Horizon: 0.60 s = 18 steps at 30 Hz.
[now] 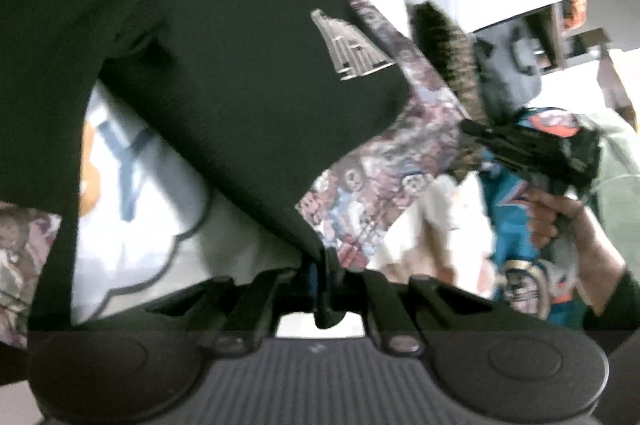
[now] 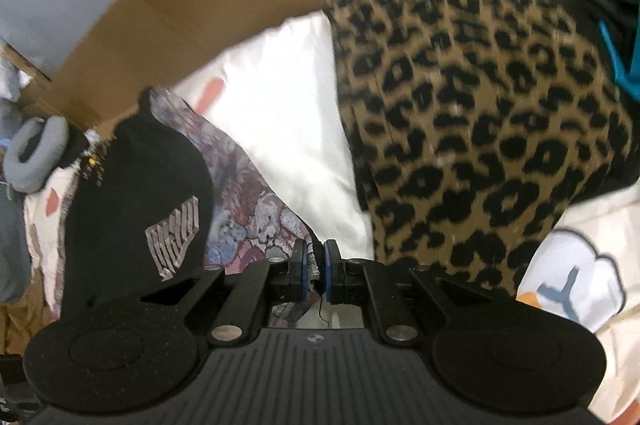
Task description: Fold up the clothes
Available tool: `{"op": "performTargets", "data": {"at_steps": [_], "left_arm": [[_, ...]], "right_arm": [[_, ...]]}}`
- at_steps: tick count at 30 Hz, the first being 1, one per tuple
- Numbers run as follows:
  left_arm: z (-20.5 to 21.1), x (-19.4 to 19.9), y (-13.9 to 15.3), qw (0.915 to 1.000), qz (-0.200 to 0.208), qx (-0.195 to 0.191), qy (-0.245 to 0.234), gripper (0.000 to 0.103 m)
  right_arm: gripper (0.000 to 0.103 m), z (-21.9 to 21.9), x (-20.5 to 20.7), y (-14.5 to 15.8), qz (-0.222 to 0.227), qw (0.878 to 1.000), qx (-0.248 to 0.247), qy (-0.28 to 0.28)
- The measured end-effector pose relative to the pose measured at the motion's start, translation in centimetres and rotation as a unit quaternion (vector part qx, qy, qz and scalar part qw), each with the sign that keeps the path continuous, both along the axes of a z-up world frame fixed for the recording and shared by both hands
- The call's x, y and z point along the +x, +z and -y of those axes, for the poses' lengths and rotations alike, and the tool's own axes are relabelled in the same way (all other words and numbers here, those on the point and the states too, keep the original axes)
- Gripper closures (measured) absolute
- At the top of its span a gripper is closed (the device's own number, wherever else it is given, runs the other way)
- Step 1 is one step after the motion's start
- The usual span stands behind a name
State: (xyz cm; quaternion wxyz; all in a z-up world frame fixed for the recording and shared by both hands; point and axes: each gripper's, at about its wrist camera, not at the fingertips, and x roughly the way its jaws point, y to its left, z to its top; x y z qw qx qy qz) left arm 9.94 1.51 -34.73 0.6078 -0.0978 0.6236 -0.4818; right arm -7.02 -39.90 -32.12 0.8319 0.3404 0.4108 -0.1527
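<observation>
The left gripper [image 1: 320,277] is clamped on the dark edge of a black garment with a pale logo patch [image 1: 352,47] and a busy patterned side [image 1: 404,161]; it hangs up and away toward 11 o'clock in the left wrist view. The right gripper [image 2: 316,269] has its blue-padded jaws pressed together on the patterned fabric's edge, the black garment drooping toward 9 o'clock in its view.

So the garment is lifted, held at two points, above a white cloth with a cartoon print [image 2: 568,289].

Risks, as I judge them: both bites are thin, at the very hem, so a hard tug or shake could slip one corner free and collapse the spread. The leopard-print garment [image 2: 472,105], at 1 o'clock from the right gripper, lies close enough to be snagged or dragged along. Blur suggests fast motion, which makes this likelier.

Count: two grippers, one held garment, one leopard piece, one cardboard box [image 2: 192,5], one hand [image 1: 560,225] visible.
</observation>
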Motion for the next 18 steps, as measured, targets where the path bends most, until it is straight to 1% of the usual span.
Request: {"op": "performTargets", "data": {"at_steps": [5,11,13,15,18], "left_arm": [[-0.4,0.4,1.1,0.9991,-0.015,-0.040,0.008,0.100],[0.7,-0.1,0.6,0.9977,-0.028,-0.061,0.007,0.100],[1.2,-0.4,0.2,0.9977,-0.031,-0.061,0.000,0.100],[1.8,-0.8,-0.7,0.9981,-0.034,-0.050,-0.009,0.100],[2.0,-1.2,-2.2,0.9989,-0.031,-0.027,-0.023,0.100]], "right_arm": [[0.097,-0.1,-0.6,3.1,0.026,0.999,-0.018,-0.009],[0.097,0.2,-0.3,6.0,0.050,0.998,-0.033,-0.016],[0.097,0.2,0.0,6.7,0.051,0.998,-0.042,-0.015],[0.097,0.3,0.3,7.4,0.053,0.997,-0.050,-0.015],[0.097,0.4,0.4,6.5,0.040,0.998,-0.050,-0.018]]}}
